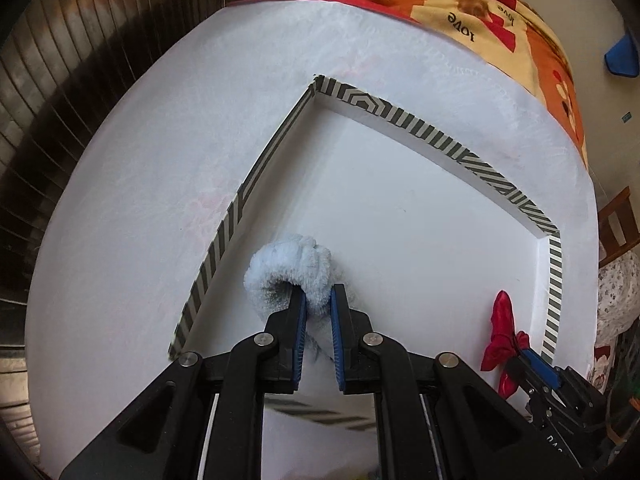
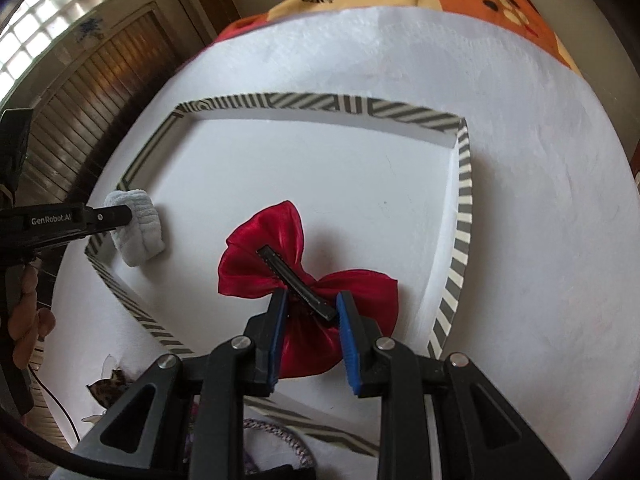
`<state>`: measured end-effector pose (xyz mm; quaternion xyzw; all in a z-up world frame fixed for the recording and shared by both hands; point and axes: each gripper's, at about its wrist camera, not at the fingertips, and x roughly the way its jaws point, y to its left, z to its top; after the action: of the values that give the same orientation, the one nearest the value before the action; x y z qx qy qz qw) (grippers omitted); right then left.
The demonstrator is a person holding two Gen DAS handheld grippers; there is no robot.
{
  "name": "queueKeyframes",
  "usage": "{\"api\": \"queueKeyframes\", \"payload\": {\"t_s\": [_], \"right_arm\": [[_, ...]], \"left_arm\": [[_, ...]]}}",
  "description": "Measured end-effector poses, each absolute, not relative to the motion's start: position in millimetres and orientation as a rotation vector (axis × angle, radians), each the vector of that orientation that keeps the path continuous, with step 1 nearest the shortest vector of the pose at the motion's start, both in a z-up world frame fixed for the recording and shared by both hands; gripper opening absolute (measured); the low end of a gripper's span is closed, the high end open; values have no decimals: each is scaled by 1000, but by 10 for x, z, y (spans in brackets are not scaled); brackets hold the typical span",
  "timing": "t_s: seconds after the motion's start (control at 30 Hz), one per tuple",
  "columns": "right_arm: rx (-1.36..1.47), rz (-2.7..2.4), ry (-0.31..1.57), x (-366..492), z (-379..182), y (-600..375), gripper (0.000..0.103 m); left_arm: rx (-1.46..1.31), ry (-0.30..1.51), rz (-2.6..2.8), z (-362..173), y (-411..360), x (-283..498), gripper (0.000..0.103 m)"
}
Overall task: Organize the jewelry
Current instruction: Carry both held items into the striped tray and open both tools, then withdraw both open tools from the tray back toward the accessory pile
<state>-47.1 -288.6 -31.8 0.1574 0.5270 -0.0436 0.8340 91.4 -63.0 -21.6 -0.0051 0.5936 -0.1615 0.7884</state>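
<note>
A white box lid (image 1: 404, 208) with a striped grey-and-white rim lies on a white round table. My left gripper (image 1: 319, 298) is shut on a fluffy light-blue scrunchie (image 1: 288, 266) near the box's left wall; it also shows in the right wrist view (image 2: 136, 226). My right gripper (image 2: 312, 302) is shut on a red satin bow hair clip (image 2: 264, 256) with a black metal clip (image 2: 296, 280), held over the box floor (image 2: 304, 168). The bow also shows in the left wrist view (image 1: 502, 330) near the right wall.
The white tabletop (image 1: 132, 208) surrounds the box. An orange, red and yellow patterned cloth (image 1: 500, 16) lies at the far side. A leopard-print item (image 2: 110, 390) and a purple braided cord (image 2: 276, 434) lie near the front edge. A wooden chair (image 1: 616, 220) stands right.
</note>
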Motion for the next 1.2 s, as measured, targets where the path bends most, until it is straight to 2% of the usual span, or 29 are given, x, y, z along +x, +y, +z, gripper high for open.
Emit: {"api": "queueKeyframes", "payload": {"t_s": [0.1, 0.17, 0.23, 0.3, 0.37, 0.4, 0.67, 0.87, 1.2], "right_arm": [[328, -97, 1129, -448, -368, -2878, 26], [306, -112, 1140, -423, -389, -2857, 29], [276, -132, 1137, -429, -377, -2829, 30], [261, -147, 1110, -466, -306, -2802, 34], [255, -165, 1091, -510, -222, -2791, 48], [250, -171, 1082, -531, -188, -2785, 51], [223, -167, 1041, -701, 51, -2670, 52], [223, -177, 1003, -929, 287, -2587, 58], [242, -194, 970, -1377, 469, -2324, 59]], "left_arm": [[-13, 1281, -366, -225, -655, 941, 4], [-18, 1274, -384, -214, -657, 952, 12], [-36, 1279, -404, -199, -648, 955, 25], [-61, 1277, -416, -161, -618, 952, 31], [-84, 1261, -422, -89, -574, 931, 38], [-95, 1251, -423, -52, -547, 921, 42], [-120, 1216, -444, 242, -389, 759, 44], [-61, 1191, -423, 345, -191, 426, 44], [32, 1123, -417, 489, 10, -150, 44]]}}
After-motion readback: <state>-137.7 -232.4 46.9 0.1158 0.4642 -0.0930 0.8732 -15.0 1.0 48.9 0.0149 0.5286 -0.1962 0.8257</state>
